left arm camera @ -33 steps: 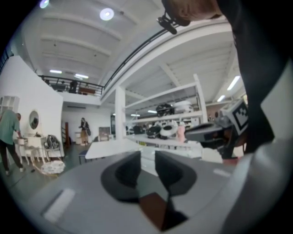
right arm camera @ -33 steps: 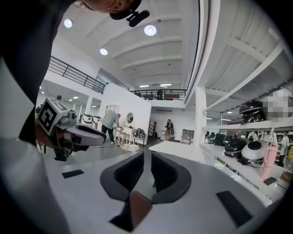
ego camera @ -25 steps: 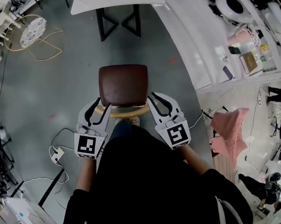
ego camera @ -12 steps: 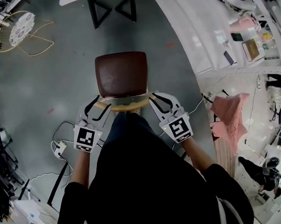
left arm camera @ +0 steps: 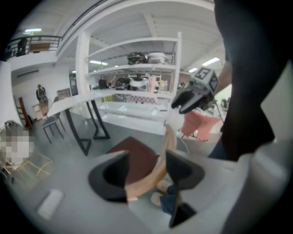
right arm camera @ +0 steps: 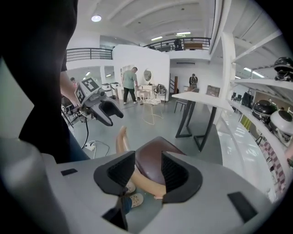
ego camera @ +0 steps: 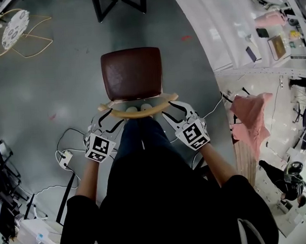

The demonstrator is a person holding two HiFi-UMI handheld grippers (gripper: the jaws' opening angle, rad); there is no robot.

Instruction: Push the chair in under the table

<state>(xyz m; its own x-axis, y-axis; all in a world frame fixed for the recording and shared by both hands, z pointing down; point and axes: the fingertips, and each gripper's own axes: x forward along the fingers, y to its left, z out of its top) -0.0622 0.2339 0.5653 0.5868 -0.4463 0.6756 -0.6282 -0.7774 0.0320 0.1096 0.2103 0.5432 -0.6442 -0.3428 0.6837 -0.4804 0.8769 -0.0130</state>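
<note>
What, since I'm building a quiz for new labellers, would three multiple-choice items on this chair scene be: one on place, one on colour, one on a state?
1. The backrest is on the side of the seat
A. nearest the person
B. farthest from the person
C. to the person's left

2. The seat is
A. white
B. dark brown
C. green

3. The left gripper has its fingers
A. shut together, empty
B. clamped on the seat
C. apart, backrest between them

Answers:
1 A, the backrest curves just ahead of the person's legs.
2 B, the head view shows a dark brown pad.
3 C, the fingers have just been opening and stand apart with the backrest between them.
</note>
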